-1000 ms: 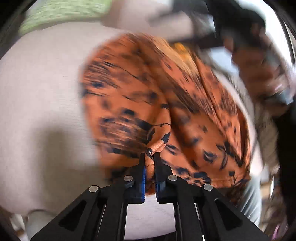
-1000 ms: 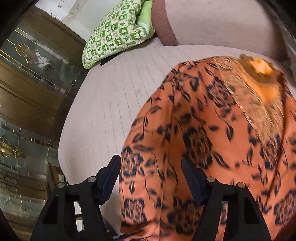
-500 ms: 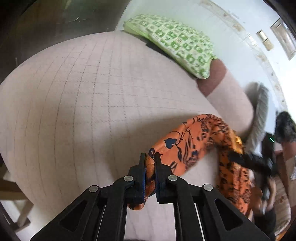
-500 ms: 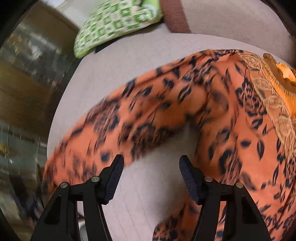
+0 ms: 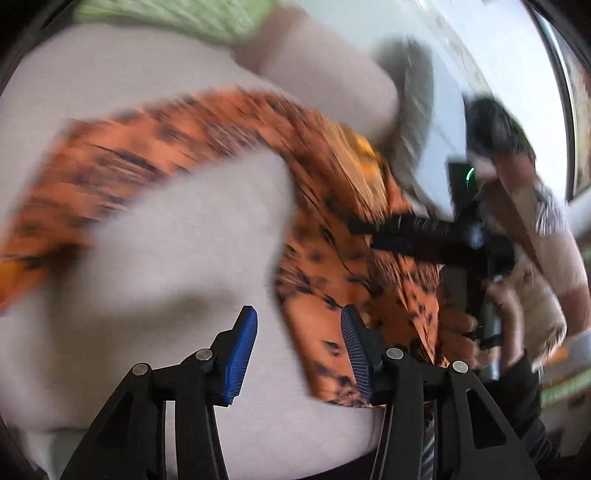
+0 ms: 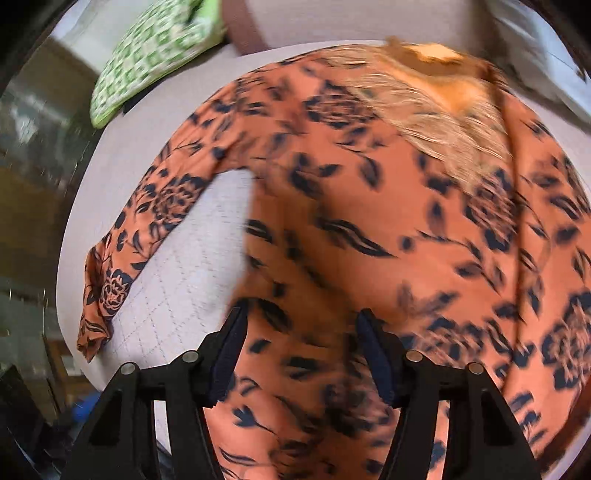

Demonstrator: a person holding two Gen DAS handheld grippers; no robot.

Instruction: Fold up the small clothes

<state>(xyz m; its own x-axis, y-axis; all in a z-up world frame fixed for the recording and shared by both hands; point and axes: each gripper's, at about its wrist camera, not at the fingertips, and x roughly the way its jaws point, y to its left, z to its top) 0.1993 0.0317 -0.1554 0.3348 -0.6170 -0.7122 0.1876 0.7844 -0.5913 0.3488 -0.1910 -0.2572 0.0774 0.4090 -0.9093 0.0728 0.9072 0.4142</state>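
An orange garment with dark floral print [image 6: 388,221] lies spread on a pale quilted bed [image 6: 177,273]; one sleeve [image 6: 122,258] stretches out to the left. It also shows blurred in the left wrist view [image 5: 332,266], the sleeve [image 5: 122,162] arcing left. My left gripper [image 5: 299,347] is open and empty over the bed, its right finger by the garment's edge. My right gripper [image 6: 301,354] is open just above the garment's body, holding nothing. The right gripper's black body [image 5: 424,236] shows in the left view over the garment.
A green patterned pillow [image 6: 147,62] lies at the bed's far left, beside a pale bolster with a brown end [image 6: 247,26]. Dark wooden furniture [image 6: 33,177] stands left of the bed. The person [image 5: 517,206] stands at the right in the left wrist view.
My left gripper has opened and let go of the sleeve, which now lies stretched out on the bed. My right gripper stays open and has shifted over the garment's body.
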